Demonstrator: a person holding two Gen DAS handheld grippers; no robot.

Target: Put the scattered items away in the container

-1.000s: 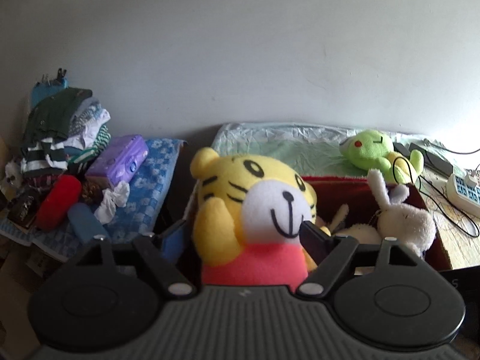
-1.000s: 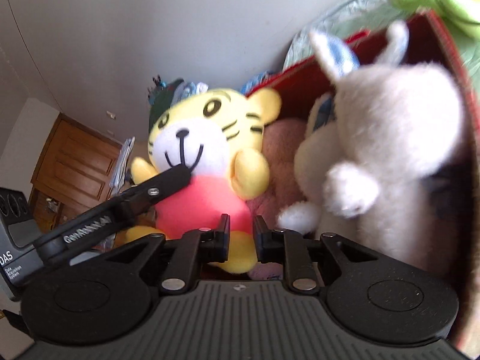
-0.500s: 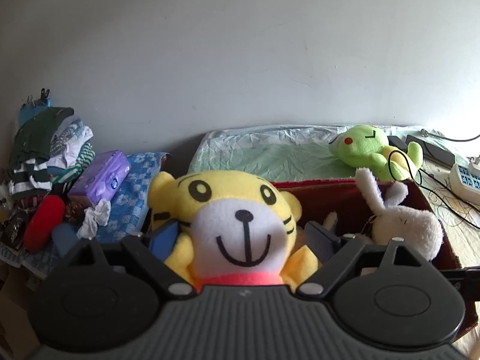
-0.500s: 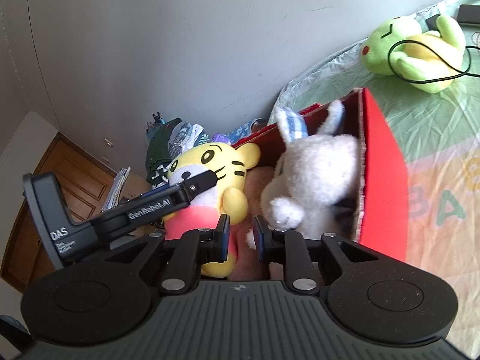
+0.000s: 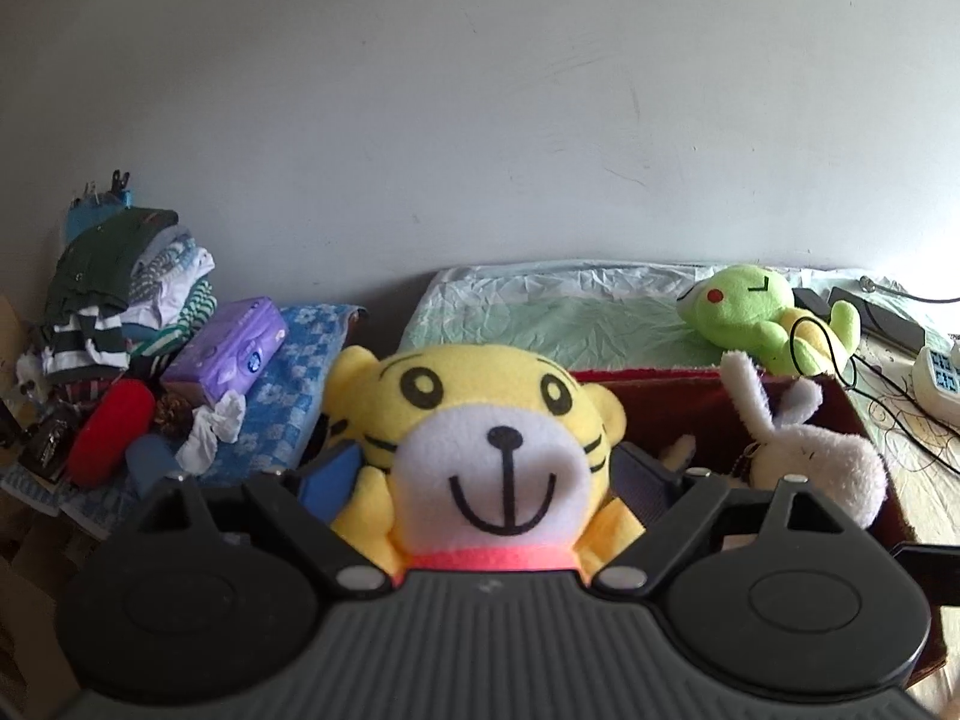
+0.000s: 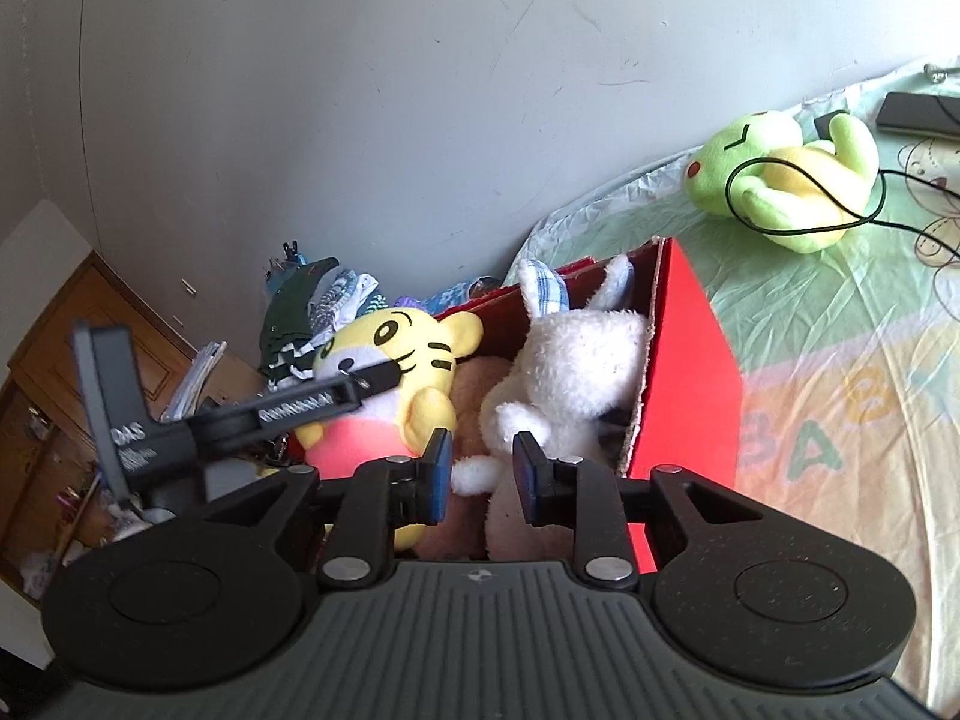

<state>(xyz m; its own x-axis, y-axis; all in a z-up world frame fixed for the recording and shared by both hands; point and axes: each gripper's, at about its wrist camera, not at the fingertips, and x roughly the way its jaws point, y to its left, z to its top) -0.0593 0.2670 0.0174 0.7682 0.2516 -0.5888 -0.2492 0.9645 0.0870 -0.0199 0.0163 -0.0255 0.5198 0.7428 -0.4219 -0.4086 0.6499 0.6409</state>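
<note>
Left gripper [image 5: 489,468]: the jaws stand wide on either side of the yellow tiger plush [image 5: 486,450], level with its cheeks. From the left wrist view it cannot be settled whether the blue pads [image 5: 333,474] press the fabric or only flank it; the right wrist view shows one finger lying across the tiger's face, so light contact is likely. The tiger sits upright at the left end of the red cardboard box [image 6: 684,372], partly above the rim.

Right gripper [image 6: 480,474]: the jaws are opening, with a narrow gap. A paw of the white rabbit plush [image 6: 570,360] shows just beyond the gap; the pads do not appear to press on it. The rabbit leans against the right wall of the box, ears above the rim.

Hazards, judged from this arrangement:

- If the left jaws withdraw while a pad drags on the tiger's pile fabric, the toy may tip over the left rim, where it rises above the wall.
- If the right jaws pull back with the rabbit's paw between them, the paw may snag and lift the rabbit out.
- The box appears crowded. Adding another item may push out the two plushes already inside.

Outstanding item: the green frog plush [image 6: 786,180] lies on the bed [image 6: 840,360], well apart to the far right of the box. A black cable [image 6: 798,228] loops over its body. Lifting the frog without clearing this loop may drag the cable and whatever is attached to it.
</note>
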